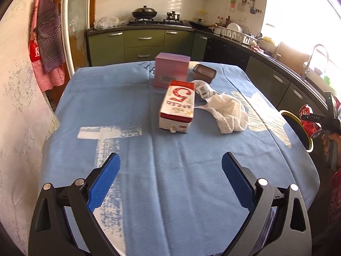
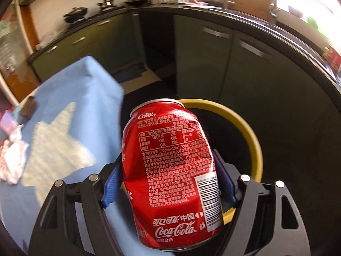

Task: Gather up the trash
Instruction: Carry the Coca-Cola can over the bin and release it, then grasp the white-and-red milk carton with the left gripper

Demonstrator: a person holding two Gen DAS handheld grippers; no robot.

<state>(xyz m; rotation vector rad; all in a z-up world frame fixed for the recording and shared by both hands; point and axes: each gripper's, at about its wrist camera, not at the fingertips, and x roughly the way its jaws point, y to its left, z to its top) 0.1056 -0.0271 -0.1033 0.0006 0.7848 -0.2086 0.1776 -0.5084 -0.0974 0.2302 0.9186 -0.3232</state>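
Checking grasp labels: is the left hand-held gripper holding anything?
No, the left hand-held gripper is open and empty above the blue tablecloth.

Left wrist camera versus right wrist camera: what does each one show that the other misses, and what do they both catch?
Only the left wrist view shows the left gripper, open and empty, the red-and-white carton and the apron hanging by the door.

Only the right wrist view shows the can's printed label and barcode up close, with the blue pads pressing its sides.

Both show the Coke can held in the right gripper over the yellow-rimmed bin, the blue tablecloth, the crumpled white paper, the pink box and the kitchen cabinets.
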